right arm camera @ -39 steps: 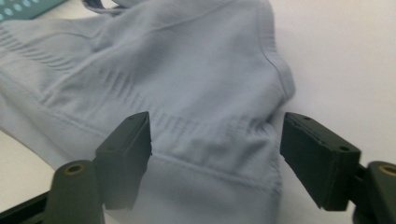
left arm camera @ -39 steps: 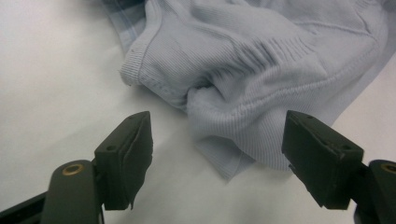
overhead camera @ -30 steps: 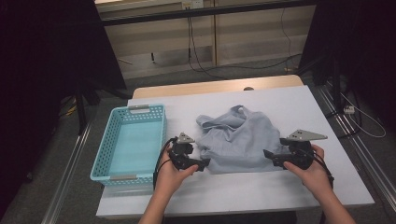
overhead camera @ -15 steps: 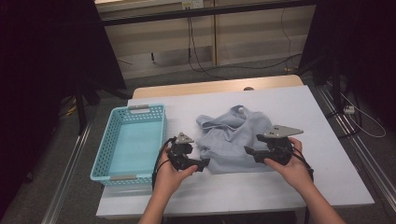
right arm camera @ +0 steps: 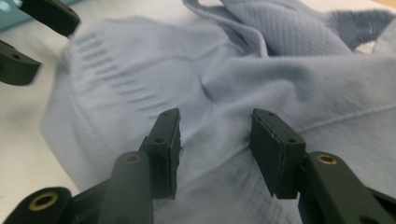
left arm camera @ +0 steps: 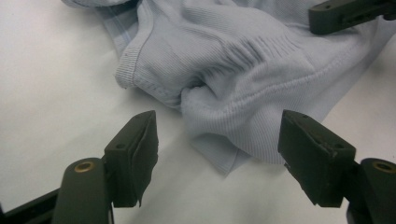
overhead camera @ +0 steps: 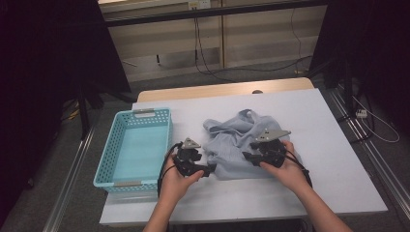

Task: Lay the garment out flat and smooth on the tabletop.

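Note:
A crumpled light blue ribbed garment lies on the white table, right of centre. My left gripper sits at its near left corner. In the left gripper view the jaws stand apart around the hem corner and do not press on it; they have just been closing. My right gripper hovers over the garment's near middle, pointing left. Its jaws have just been closing too, with cloth beneath and between them, not pinched.
A light blue plastic basket with nothing in it stands on the table's left part, close to my left hand. Bare white tabletop lies right of the garment. Cables run on the floor beyond the far edge.
My right gripper has moved left from the garment's right edge onto its near middle, and its jaws have narrowed. The left hand has stayed put.

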Demonstrator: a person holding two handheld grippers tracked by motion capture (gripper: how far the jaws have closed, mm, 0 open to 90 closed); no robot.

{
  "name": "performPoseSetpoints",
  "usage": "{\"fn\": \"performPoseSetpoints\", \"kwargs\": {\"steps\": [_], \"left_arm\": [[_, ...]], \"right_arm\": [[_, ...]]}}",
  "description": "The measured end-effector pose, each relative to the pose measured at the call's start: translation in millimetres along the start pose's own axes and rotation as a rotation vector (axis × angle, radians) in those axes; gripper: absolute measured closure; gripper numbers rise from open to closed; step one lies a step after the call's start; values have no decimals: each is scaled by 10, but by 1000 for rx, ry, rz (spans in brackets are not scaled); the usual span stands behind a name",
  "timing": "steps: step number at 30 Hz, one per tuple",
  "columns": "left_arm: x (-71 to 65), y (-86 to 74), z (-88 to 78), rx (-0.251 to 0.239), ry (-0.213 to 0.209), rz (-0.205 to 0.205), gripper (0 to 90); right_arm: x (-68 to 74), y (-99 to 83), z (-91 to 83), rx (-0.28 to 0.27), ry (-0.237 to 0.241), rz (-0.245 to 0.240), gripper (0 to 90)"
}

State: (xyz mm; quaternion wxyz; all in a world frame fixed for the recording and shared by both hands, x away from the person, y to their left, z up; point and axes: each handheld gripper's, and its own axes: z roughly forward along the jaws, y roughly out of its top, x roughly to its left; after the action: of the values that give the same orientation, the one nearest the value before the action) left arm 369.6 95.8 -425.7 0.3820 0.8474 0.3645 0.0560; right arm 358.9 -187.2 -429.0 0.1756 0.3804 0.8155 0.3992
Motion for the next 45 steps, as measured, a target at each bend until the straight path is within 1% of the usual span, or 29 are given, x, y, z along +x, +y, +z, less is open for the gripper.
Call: {"fn": "performPoseSetpoints", "kwargs": {"steps": [3,6,8,10,11,12,13,14,16,17,18,19,20,21,22,25,27,28,30,31,33,34,35,36,37,41,43,44,45], "left_arm": [[14,-5,-1,8,5,-3,290],[10,-10,0,9,3,-8,297],[6,-10,-6,11,1,-9,299],[6,-4,-13,6,-4,-9,322],[9,-1,-17,7,-6,-8,323],[9,-1,-17,7,-6,-8,325],[10,1,-21,4,-6,-12,325],[14,3,-25,5,-4,-8,325],[15,3,-29,2,-1,-10,326],[7,5,-30,6,-9,-7,327],[1,5,-27,3,-10,-8,330],[1,5,-27,3,-10,-8,331],[-6,4,-22,6,-9,-5,333],[-4,5,-20,8,-7,1,335],[-2,1,-8,15,-8,3,338],[-8,-17,38,32,-10,20,365],[-17,-23,58,35,-8,27,367],[-29,-27,75,36,-14,29,387],[-46,-30,109,41,-36,33,401],[-48,-39,138,46,-40,27,414],[-48,-43,151,53,-39,24,431],[-42,-48,164,56,-41,18,461],[-40,-52,177,61,-45,9,461],[-39,-57,205,69,-54,-3,508],[-41,-58,219,75,-60,-6,528],[-33,-59,256,75,-63,-23,566],[-28,-54,257,76,-61,-30,645],[-33,-49,261,87,-69,-45,684],[-33,-49,261,87,-69,-45,733]], "right_arm": [[56,21,45,10,-5,-16,508],[80,-8,166,59,0,-31,524],[82,-24,233,90,1,-35,585],[92,-30,275,116,-17,-56,663],[92,-34,285,120,-22,-58,698],[92,-34,285,120,-22,-58,698],[64,-33,290,117,-26,-56,802],[64,-33,290,117,-26,-56,802],[15,-34,283,105,-17,-26,834],[-42,-25,234,74,-17,4,844],[-78,-15,197,50,-33,11,845],[-78,-15,197,50,-33,11,845],[-178,5,105,-8,-41,70,845],[-215,3,83,-28,-42,90,845],[-255,-4,60,-43,-52,111,845],[-340,-55,65,-44,-54,158,843],[-347,-68,78,-36,-61,158,843],[-344,-79,99,-21,-73,155,842],[-338,-84,110,-19,-76,154,842],[-314,-93,135,-7,-83,134,840],[-303,-102,150,-3,-83,125,839],[-291,-129,180,9,-80,117,837],[-291,-129,180,9,-80,117,837],[-285,-150,199,13,-80,110,835],[-279,-152,202,12,-80,109,835],[-264,-157,203,14,-86,96,833],[-256,-169,206,10,-88,94,830],[-251,-172,205,8,-88,95,830],[-251,-172,205,8,-88,95,830]]}}
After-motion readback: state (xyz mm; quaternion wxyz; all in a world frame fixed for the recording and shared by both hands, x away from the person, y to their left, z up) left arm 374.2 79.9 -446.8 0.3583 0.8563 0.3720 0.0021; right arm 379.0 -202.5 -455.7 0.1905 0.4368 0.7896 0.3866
